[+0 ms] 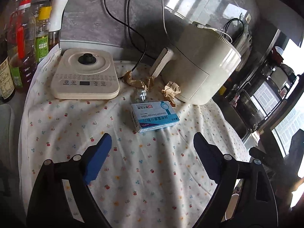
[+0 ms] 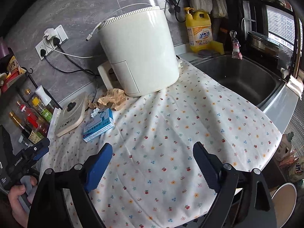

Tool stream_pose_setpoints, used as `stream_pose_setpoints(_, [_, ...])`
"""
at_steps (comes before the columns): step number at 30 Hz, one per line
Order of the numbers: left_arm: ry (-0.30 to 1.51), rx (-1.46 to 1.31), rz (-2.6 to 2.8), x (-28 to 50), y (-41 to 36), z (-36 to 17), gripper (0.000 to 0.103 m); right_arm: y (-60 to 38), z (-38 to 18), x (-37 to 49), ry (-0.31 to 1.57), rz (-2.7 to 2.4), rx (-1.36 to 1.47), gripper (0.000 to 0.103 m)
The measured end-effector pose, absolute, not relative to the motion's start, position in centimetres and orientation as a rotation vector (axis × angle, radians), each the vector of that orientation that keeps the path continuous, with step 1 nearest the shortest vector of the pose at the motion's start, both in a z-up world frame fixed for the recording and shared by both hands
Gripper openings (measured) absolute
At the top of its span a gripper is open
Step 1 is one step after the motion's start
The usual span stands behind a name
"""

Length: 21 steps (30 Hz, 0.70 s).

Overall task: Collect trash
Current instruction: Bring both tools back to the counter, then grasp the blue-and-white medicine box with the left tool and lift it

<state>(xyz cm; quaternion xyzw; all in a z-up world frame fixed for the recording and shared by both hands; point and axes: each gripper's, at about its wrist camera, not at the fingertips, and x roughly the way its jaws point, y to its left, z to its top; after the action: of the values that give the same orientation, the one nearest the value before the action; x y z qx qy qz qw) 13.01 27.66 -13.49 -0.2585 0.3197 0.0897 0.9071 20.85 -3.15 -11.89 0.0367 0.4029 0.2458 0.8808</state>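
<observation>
A blue and white medicine box (image 1: 154, 116) lies on the flowered cloth (image 1: 133, 161), just ahead of my open, empty left gripper (image 1: 152, 142). Behind the box lie a pill blister (image 1: 141, 96) and crumpled brown paper (image 1: 171, 92), with more brown paper (image 1: 136, 81) by the cooker's handle. In the right wrist view the box (image 2: 98, 126), the blister (image 2: 96, 112) and the brown paper (image 2: 111, 99) sit far left of my open, empty right gripper (image 2: 152, 152). The left gripper (image 2: 36, 152) shows at the left edge there.
A cream kettle base (image 1: 85, 76) stands left of the trash and a cream round appliance (image 1: 199, 64) right of it. Sauce bottles (image 1: 24, 43) line the far left. A sink (image 2: 237, 77) and a yellow detergent bottle (image 2: 200, 30) are at the right. Cables (image 1: 133, 28) run down the wall.
</observation>
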Motion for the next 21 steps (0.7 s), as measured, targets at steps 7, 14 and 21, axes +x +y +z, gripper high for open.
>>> stream_pose_setpoints(7, [0.692, -0.516, 0.133, 16.8, 28.9, -15.5, 0.081, -3.9, -12.8, 21.0, 0.868, 0.44, 0.067, 0.084])
stream_pose_setpoints(14, [0.731, -0.475, 0.065, 21.7, 30.0, -17.0, 0.081, -5.2, -12.5, 21.0, 0.876, 0.374, 0.088, 0.084])
stream_pose_setpoints(21, [0.758, -0.471, 0.043, 26.3, 30.0, -17.7, 0.081, -6.9, -12.3, 21.7, 0.876, 0.361, 0.076, 0.084])
